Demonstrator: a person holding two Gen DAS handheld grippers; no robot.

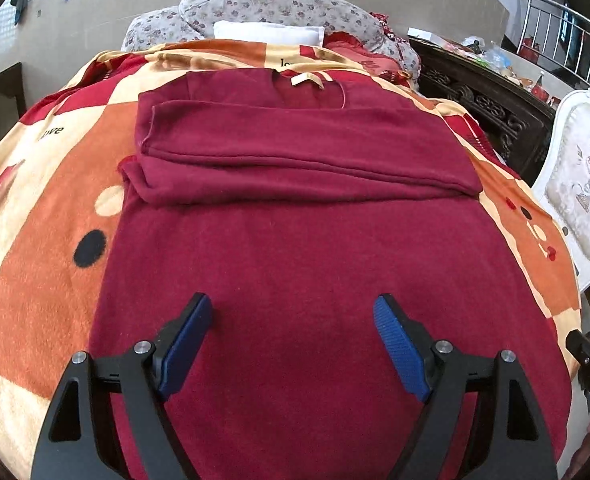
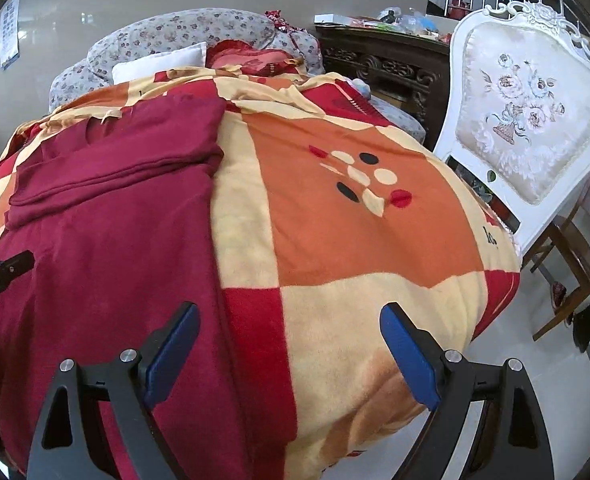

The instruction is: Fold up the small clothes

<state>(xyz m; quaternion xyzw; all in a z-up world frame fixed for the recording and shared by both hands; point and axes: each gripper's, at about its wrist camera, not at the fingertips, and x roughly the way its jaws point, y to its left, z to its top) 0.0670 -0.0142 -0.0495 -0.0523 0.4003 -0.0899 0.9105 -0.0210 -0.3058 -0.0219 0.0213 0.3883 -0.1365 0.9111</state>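
The maroon garment [image 1: 295,248] lies flat on the patterned blanket [image 1: 35,280], sleeves folded across its far part; left gripper [image 1: 293,308] and right gripper [image 2: 291,316] hover spread, empty; pinch both near hem corners evenly, then fold away.

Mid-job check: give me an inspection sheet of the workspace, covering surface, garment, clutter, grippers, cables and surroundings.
Surface: patterned blanket in orange, cream and red, spread over a bed.
Job's things: maroon garment lying flat, sleeves folded across the chest, collar at the far end.
Clutter: nothing seen on the blanket beside the garment.
Grippers: left gripper open above the garment's lower part, nothing between its jaws; right gripper open over the garment's right edge and the blanket, empty.
Cables: nothing seen.
Surroundings: floral pillows at the head, white upholstered chair on the right, dark carved cabinet with loose items on top.
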